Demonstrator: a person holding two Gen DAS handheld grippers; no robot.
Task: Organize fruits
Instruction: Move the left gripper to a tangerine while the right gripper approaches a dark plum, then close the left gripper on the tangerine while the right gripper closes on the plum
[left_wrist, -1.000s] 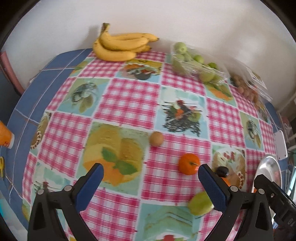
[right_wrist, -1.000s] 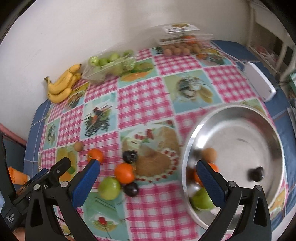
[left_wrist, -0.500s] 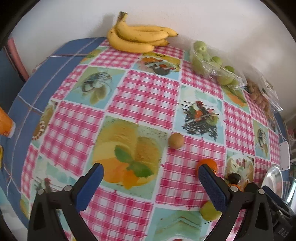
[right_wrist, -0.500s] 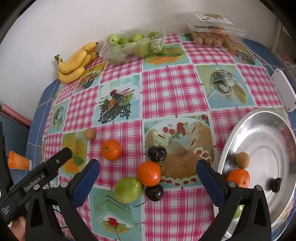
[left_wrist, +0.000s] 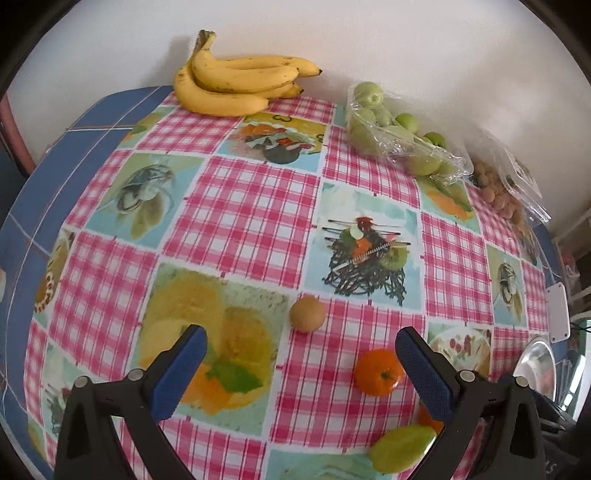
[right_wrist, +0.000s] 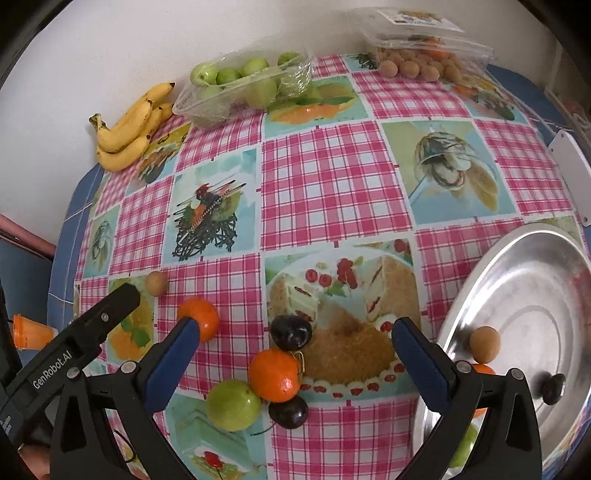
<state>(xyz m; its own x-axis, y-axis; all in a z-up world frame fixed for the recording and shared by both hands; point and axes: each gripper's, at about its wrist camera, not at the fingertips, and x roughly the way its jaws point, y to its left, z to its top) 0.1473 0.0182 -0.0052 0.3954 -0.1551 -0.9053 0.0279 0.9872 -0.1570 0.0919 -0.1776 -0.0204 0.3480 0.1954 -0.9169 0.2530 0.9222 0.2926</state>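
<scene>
Fruits (right_wrist: 273, 375) — round, glossy (orange, green, dark) — lie clustered; both jaws gape empty.

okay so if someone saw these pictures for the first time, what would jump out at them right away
Probably the loud pink-checked tablecloth with food pictures, and the cluster of loose fruit near the open right gripper: an orange, a green apple and two dark plums. Next, the shiny metal plate at right already holding fruit, and the bananas by the wall.
</scene>
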